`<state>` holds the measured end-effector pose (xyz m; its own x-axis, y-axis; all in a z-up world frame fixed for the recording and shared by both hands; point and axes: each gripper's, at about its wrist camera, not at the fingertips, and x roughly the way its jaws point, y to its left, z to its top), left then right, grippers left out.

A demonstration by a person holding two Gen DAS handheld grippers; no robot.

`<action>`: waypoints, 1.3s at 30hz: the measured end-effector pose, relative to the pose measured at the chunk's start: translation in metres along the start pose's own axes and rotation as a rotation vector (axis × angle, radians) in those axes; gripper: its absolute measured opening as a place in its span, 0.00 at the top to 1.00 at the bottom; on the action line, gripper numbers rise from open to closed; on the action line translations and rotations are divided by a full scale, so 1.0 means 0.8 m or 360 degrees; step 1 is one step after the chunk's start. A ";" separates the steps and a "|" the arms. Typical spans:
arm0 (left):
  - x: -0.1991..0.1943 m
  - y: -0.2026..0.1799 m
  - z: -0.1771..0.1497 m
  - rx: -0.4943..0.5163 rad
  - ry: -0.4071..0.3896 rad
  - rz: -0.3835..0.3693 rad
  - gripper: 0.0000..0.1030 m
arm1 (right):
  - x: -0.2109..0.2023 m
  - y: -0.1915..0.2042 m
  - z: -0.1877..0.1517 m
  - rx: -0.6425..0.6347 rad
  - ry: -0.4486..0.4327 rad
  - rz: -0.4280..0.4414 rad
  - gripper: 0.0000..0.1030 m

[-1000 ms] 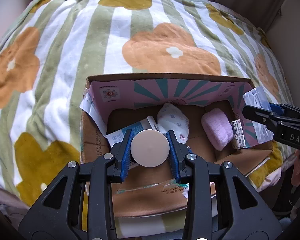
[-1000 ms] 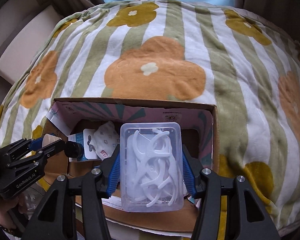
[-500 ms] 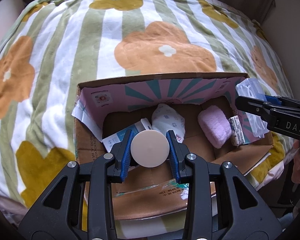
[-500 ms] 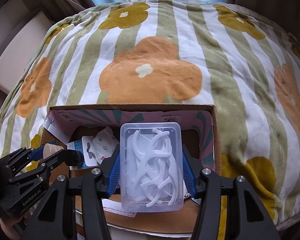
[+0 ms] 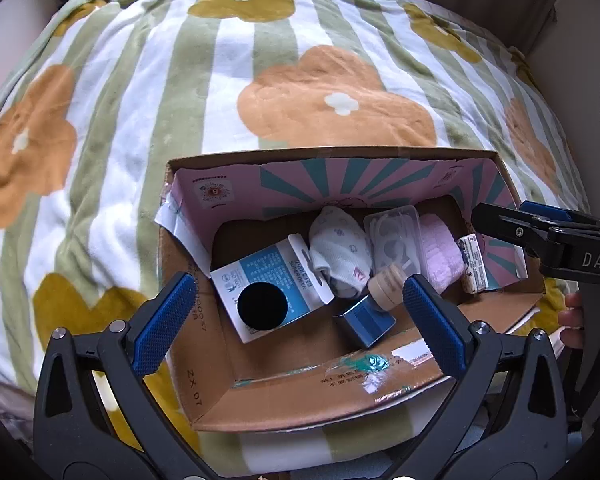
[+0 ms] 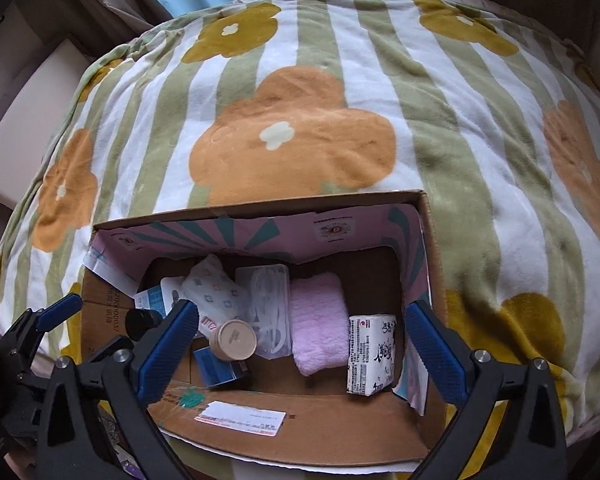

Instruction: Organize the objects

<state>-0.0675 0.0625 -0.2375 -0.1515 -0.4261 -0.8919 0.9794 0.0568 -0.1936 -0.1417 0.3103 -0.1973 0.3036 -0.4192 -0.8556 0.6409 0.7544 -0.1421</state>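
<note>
A cardboard box point(image 5: 204, 360) point(image 6: 300, 436) sits on a flowered blanket. Inside lie a beige round jar point(image 5: 386, 281) point(image 6: 235, 339), a clear plastic case of white floss picks point(image 5: 392, 236) point(image 6: 270, 308), a pink towel point(image 5: 440, 256) point(image 6: 319, 332), a tissue pack point(image 6: 370, 354), a blue-and-white packet point(image 5: 266, 280), a patterned cloth bundle point(image 5: 340, 248) and a small blue box point(image 5: 366, 320). My left gripper point(image 5: 296, 320) is open and empty above the box's near side. My right gripper point(image 6: 300, 336) is open and empty above the box.
The striped blanket with orange and yellow flowers point(image 5: 300, 92) point(image 6: 300, 128) covers the whole surface around the box. A black round lid point(image 5: 263, 306) rests on the blue packet. A white label point(image 6: 240, 422) is stuck on the box's near flap.
Both grippers have opened. The beige jar left the left gripper and the floss-pick case left the right gripper; both now lie in the box.
</note>
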 end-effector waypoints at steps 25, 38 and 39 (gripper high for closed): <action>-0.081 0.002 0.065 -0.0074 -0.0163 0.0041 0.00 | -0.063 0.011 0.034 -0.0234 -0.0174 -0.0239 0.01; -0.125 0.006 0.103 -0.0077 -0.0232 0.0079 0.00 | -0.107 0.006 0.055 -0.0247 -0.0256 -0.0296 0.01; -0.125 0.006 0.103 -0.0079 -0.0230 0.0077 0.00 | -0.108 0.005 0.056 -0.0246 -0.0259 -0.0299 0.01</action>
<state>-0.0364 0.0308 -0.1152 -0.0799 -0.5472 -0.8332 0.9769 0.1234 -0.1747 -0.1337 0.3269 -0.1017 0.3069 -0.6251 -0.7176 0.5854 0.7185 -0.3755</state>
